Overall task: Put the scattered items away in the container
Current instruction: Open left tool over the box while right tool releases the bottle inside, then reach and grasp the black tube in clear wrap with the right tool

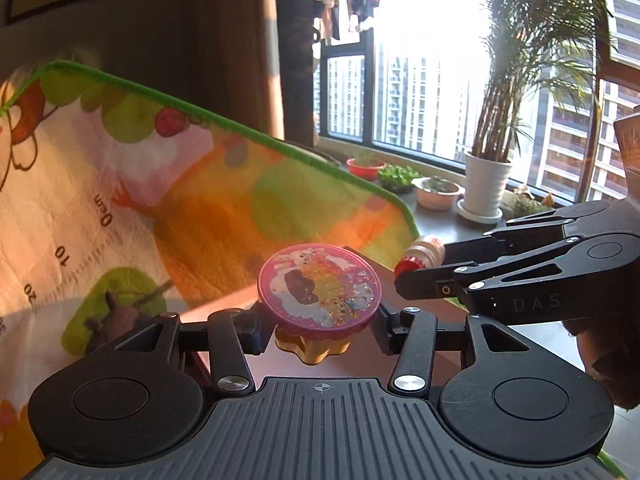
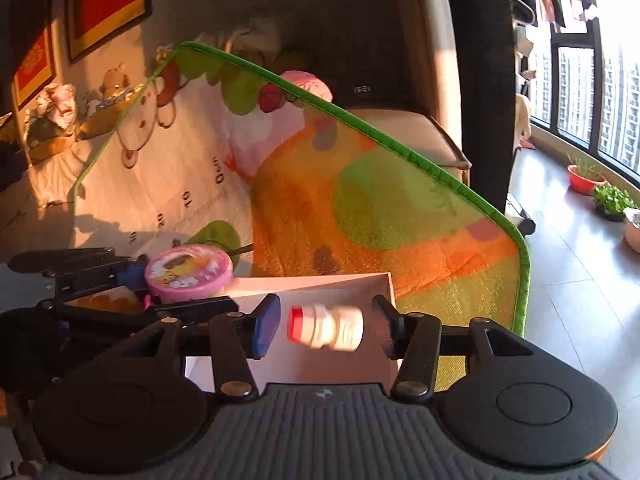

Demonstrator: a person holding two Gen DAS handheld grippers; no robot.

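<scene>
My left gripper (image 1: 318, 330) is shut on a yellow jelly cup with a pink cartoon lid (image 1: 319, 290) and holds it over a white box (image 1: 224, 308). It also shows in the right wrist view (image 2: 189, 270). My right gripper (image 2: 326, 326) is open; a small white bottle with a red cap (image 2: 326, 326) lies sideways, blurred, between its fingers without touching them, above the white box (image 2: 320, 364). In the left wrist view the right gripper (image 1: 404, 276) shows at right with the bottle (image 1: 420, 256) at its tips.
A colourful play mat with a green border (image 2: 360, 208) covers the floor under the box. A sofa (image 2: 400, 128) stands behind it. Potted plants (image 1: 484, 184) line the window ledge at right. Bare grey floor (image 2: 568, 280) lies right of the mat.
</scene>
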